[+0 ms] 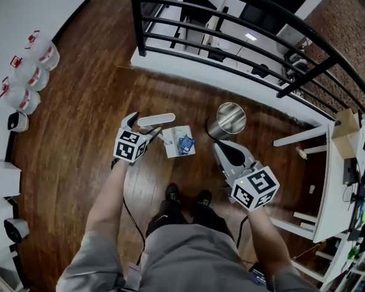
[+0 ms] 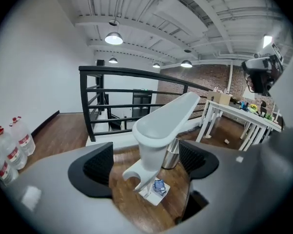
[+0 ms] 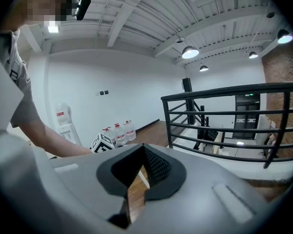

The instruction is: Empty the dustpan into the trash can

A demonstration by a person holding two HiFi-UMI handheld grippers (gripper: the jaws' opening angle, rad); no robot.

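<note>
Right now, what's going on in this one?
A person stands on a wooden floor with a hand-held gripper in each hand. The left hand-held gripper is open, its jaws either side of the white dustpan handle without pressing it. The dustpan, with a small blue scrap in it, sits beside the metal trash can, not yet emptied. The right hand-held gripper is shut and empty near the can.

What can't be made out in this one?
Blue debris in the dustpan: too small to identify in head view and left gripper view.
Trash can contents: glare in head view; dustpan handle hides the opening in left gripper view.
Right gripper view: the right gripper itself hides dustpan and can.
</note>
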